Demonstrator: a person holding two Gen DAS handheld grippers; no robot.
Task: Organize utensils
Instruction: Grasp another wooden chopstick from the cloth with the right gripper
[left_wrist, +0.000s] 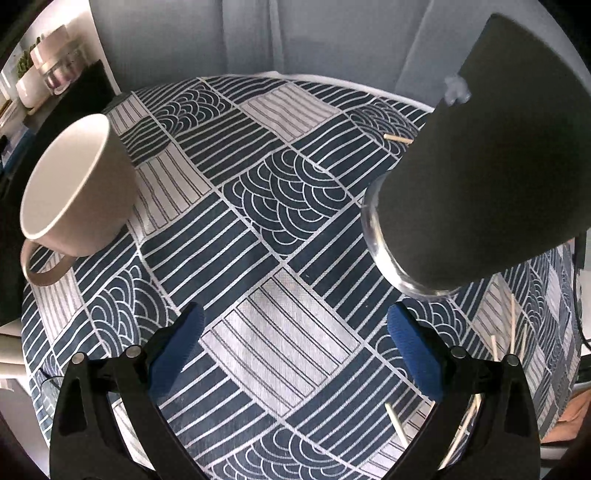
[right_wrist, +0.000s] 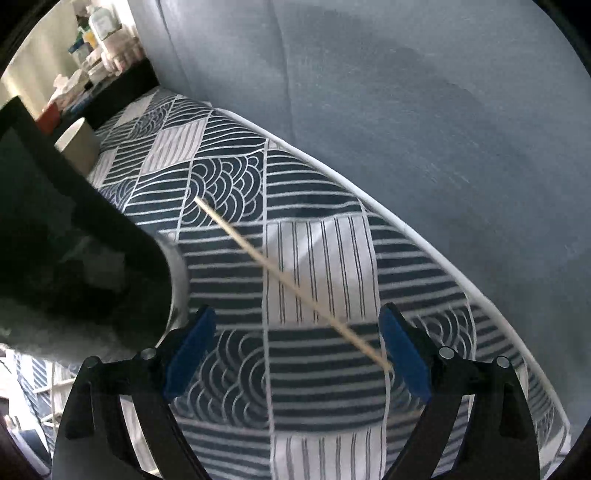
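Note:
A dark felt-sleeved glass container (left_wrist: 476, 177) stands at the right of the left wrist view and at the left of the right wrist view (right_wrist: 77, 258). A thin wooden stick (right_wrist: 291, 282) lies diagonally on the patterned tablecloth, its near end by the right finger of my open right gripper (right_wrist: 297, 350). More sticks (left_wrist: 508, 332) lie at the right, one near the front (left_wrist: 395, 424) and one behind the container (left_wrist: 399, 138). My left gripper (left_wrist: 295, 350) is open and empty above the cloth.
A beige mug (left_wrist: 77, 184) stands at the left on the round table's blue-and-white cloth (left_wrist: 258, 229); it shows far off in the right wrist view (right_wrist: 77, 147). A grey sofa (right_wrist: 406, 92) lies beyond the table edge. Shelves with bottles (right_wrist: 99, 33) stand far left.

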